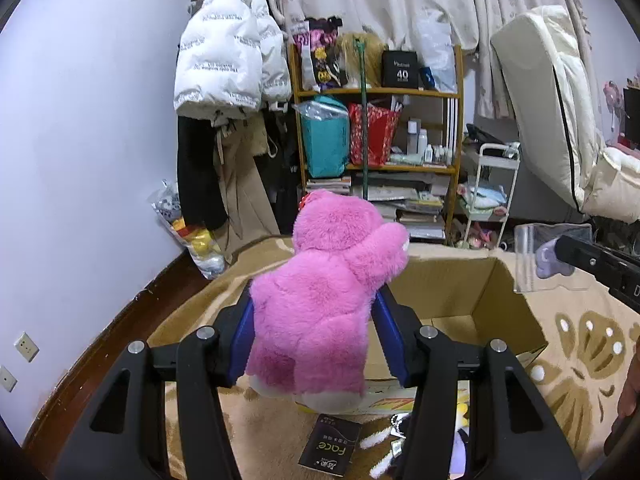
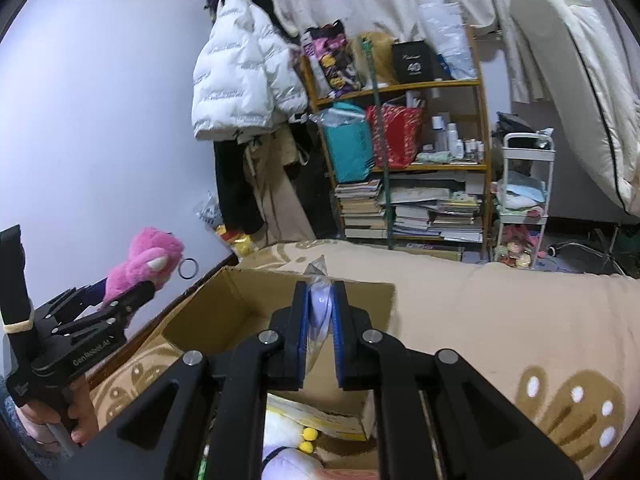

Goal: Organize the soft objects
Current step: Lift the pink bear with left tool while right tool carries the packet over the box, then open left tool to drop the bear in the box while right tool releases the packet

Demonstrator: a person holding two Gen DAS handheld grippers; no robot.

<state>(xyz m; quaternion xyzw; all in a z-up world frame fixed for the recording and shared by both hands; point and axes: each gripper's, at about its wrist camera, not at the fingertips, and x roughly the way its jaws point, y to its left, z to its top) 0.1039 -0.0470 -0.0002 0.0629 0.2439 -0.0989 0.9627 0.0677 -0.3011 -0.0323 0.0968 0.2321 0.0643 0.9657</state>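
Landmark: the open brown cardboard box (image 1: 460,292) lies on the beige patterned blanket (image 1: 580,340); all places below are given relative to this box.
Left tool: the left tool (image 1: 314,332) pinches the fluffy pink plush bear (image 1: 332,280) at its body, the blue pads pressed into the fur on both sides.
Bear place: held in the air above the near left edge of the box, not yet inside.
Right tool: the right tool (image 2: 320,316) is pressed together on a small clear plastic bag with a pale lilac soft toy (image 2: 319,300) inside.
Bag place: in the air over the box opening.
Done: both soft things are picked up; the box looks almost empty where its inside shows.
Left: I judge both must be put into the box and let go; some other soft toys (image 2: 296,440) in front of the box also wait.
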